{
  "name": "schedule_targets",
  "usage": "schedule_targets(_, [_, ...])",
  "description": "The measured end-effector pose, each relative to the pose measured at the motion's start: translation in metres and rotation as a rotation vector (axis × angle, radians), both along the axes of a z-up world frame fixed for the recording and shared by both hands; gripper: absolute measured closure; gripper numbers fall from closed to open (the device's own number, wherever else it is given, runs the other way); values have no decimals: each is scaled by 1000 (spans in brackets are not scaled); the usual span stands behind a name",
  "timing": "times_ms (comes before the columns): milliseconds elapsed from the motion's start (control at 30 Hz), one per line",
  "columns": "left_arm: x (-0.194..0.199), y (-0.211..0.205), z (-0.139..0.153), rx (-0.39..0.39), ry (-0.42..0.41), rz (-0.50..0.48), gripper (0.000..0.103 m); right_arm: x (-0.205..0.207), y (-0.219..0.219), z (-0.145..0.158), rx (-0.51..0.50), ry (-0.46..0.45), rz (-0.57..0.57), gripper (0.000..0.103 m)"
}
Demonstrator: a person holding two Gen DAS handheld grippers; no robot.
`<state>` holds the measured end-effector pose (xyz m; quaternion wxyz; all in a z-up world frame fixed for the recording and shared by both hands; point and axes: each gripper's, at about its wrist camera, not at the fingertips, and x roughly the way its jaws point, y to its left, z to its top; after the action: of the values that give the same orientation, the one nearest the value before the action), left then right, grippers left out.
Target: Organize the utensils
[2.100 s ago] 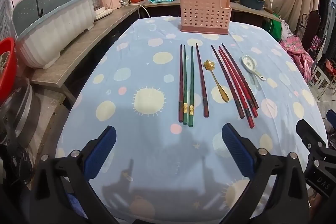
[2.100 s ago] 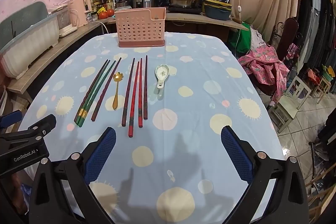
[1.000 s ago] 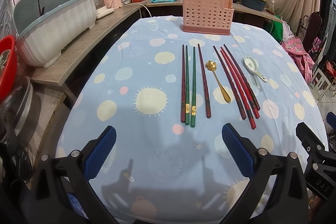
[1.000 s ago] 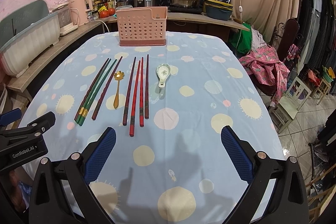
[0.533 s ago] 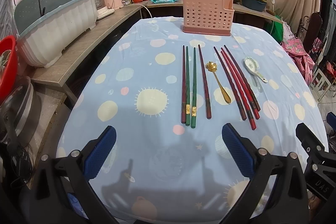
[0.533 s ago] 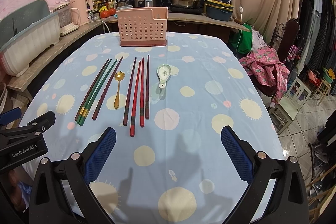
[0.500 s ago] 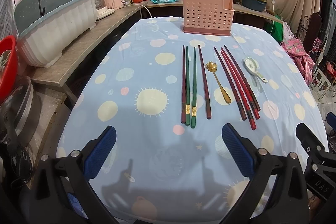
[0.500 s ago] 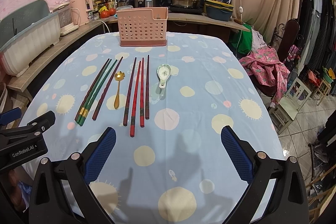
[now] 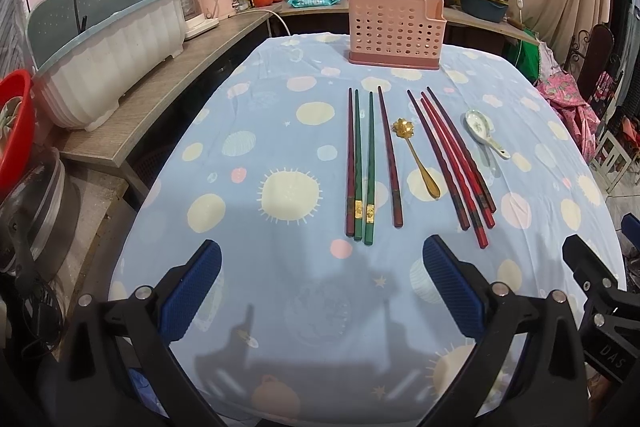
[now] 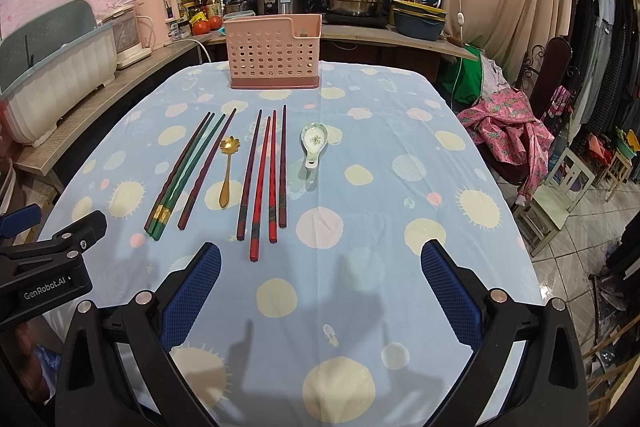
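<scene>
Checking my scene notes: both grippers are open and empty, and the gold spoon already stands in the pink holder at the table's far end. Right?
Not quite. The gold spoon lies on the tablecloth among the chopsticks, as the right wrist view shows. The rest is right.

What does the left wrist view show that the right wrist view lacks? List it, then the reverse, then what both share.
Left wrist only: a red basin at the left edge and a blue wipes pack on the counter.
Right wrist only: a pink patterned garment over a white chair, and hanging clothes.
Both: the pink utensil holder, chopsticks, gold spoon, ceramic spoon, and each open gripper.
</scene>
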<state>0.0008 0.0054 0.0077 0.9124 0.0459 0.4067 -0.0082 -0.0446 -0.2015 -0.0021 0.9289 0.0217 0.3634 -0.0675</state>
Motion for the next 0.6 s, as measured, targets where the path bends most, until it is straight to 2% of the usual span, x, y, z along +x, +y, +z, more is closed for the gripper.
schedule_targets(600, [0,2,1,-4,6,3,7,3,3,-3,8,4,3,6])
